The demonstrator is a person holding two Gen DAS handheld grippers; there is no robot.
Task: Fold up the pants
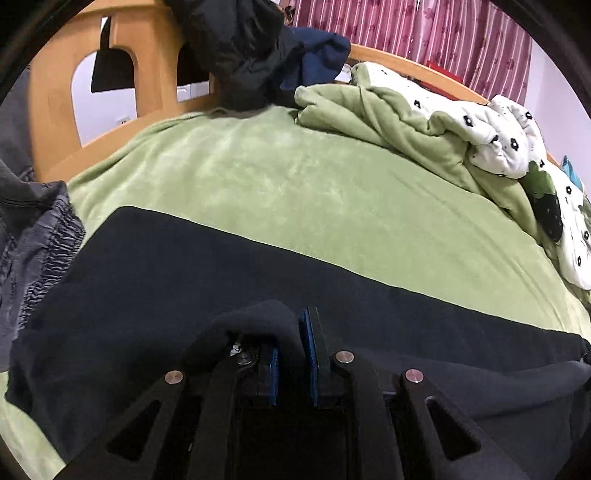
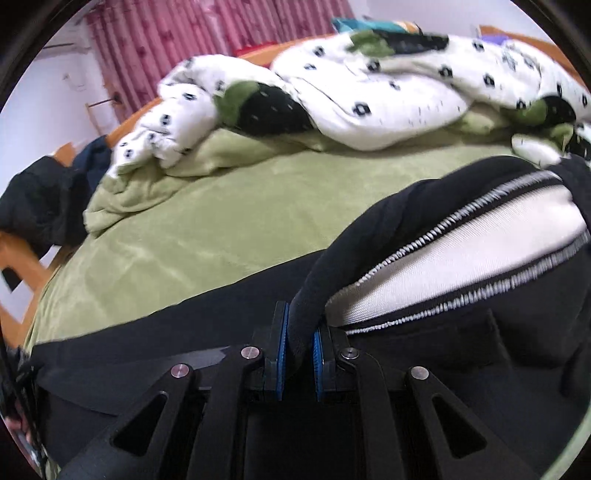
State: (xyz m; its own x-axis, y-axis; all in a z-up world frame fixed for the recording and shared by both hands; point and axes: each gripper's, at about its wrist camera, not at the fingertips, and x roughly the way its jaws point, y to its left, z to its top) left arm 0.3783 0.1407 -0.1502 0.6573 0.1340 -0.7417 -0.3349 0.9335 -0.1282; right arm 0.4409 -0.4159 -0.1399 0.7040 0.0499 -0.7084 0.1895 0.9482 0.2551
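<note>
Black pants [image 1: 192, 266] lie spread across the green bed sheet [image 1: 295, 177]. My left gripper [image 1: 291, 347] is shut on a fold of the black pants, which drapes over its left finger. In the right wrist view my right gripper [image 2: 299, 332] is shut on the waistband edge of the pants [image 2: 461, 332], lifted so the white inner lining with zigzag stitching [image 2: 461, 240] shows.
A white flowered duvet [image 2: 369, 96] and a bunched green blanket [image 1: 369, 107] lie at the far side of the bed. Dark clothes [image 1: 251, 48] hang over the wooden bed frame [image 1: 147, 55]. Grey pants [image 1: 33, 243] lie at left. A pink curtain [image 2: 221, 33] hangs behind.
</note>
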